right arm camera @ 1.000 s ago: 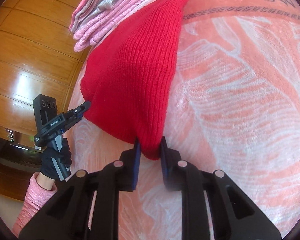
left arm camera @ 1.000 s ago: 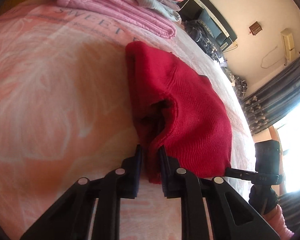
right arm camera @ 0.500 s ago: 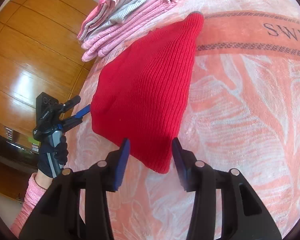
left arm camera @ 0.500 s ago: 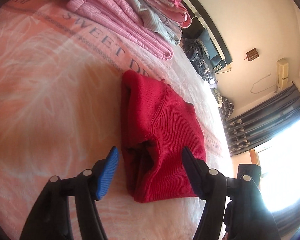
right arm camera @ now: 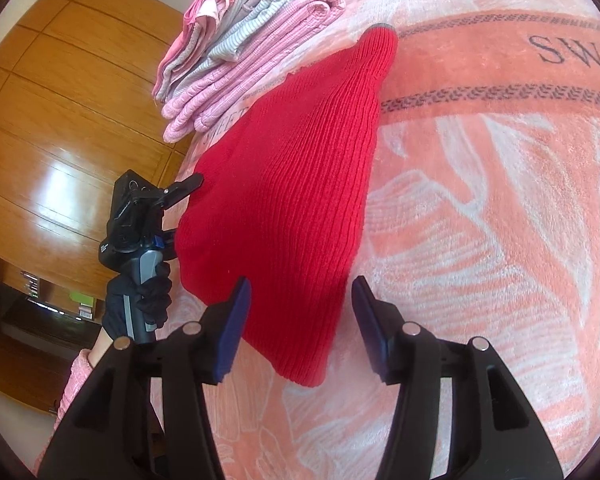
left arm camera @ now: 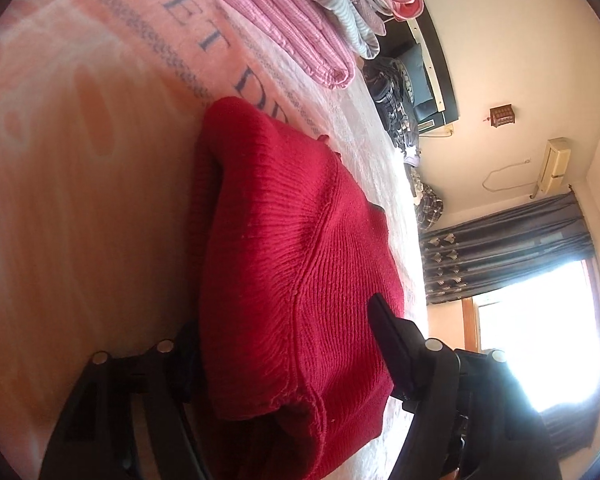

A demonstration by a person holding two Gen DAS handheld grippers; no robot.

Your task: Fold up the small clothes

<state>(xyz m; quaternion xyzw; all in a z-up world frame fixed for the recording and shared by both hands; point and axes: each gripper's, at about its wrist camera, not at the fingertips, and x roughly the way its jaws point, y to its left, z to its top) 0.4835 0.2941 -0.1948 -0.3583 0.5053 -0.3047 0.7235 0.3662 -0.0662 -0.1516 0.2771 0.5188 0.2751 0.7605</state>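
Observation:
A red knit sweater (left arm camera: 284, 248) lies folded on the pink blanket (left arm camera: 80, 184). My left gripper (left arm camera: 288, 340) is open and straddles the sweater's near edge; its left finger is half hidden behind the knit. In the right wrist view the same sweater (right arm camera: 292, 200) stretches away from me, its near corner lying between the spread fingers of my open right gripper (right arm camera: 300, 320). Neither gripper holds the cloth. The left gripper (right arm camera: 152, 216) also shows at the sweater's left edge, held by a gloved hand (right arm camera: 140, 300).
A stack of folded pink and grey clothes (left arm camera: 300, 12) sits just beyond the sweater, also in the right wrist view (right arm camera: 236, 48). The blanket (right arm camera: 480, 200) with printed lettering spreads to the right. Wooden panels (right arm camera: 60, 120) stand past the bed's edge.
Both grippers were shut on the sweater's near corners and have opened, letting it drop flat. The left gripper has pushed forward so the sweater sits deeper between its fingers.

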